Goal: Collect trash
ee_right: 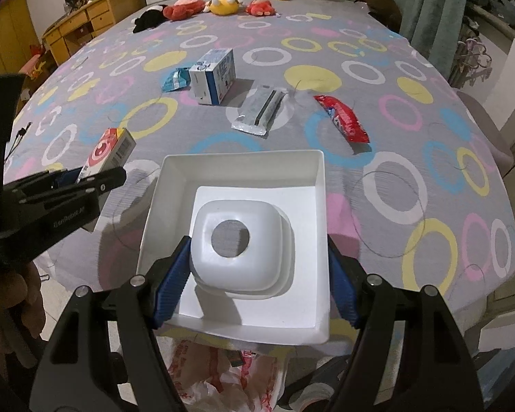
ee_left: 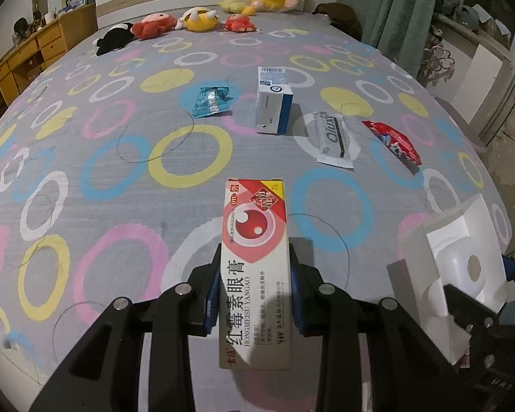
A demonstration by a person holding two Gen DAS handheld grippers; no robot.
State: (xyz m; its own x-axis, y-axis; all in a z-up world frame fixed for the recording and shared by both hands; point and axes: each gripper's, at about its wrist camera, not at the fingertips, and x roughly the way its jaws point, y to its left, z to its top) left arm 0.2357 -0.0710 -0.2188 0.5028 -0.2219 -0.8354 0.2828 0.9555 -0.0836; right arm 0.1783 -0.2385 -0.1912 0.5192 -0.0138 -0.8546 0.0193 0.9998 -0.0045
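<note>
Trash lies all over the bed [ee_left: 86,178] with its ring-pattern sheet. The left claw [ee_left: 255,285] is squeezed shut on a long red-and-white medicine box [ee_left: 254,274] — the box sticks out forward between the blue pads, above the sheet. The right claw [ee_right: 254,274] holds a white tray [ee_right: 175,206] by its two side walls, at the near edge of the bed; a white rounded tub with a hole [ee_right: 243,250] sits upside down inside it. Farther out on the bed lie a blue wrapper [ee_left: 211,101], a blue-and-white box [ee_left: 273,104] standing up, a silver packet [ee_left: 333,137] and a red wrapper [ee_left: 393,140]. Below the tray — a red-and-white plastic bag [ee_right: 223,377].
</note>
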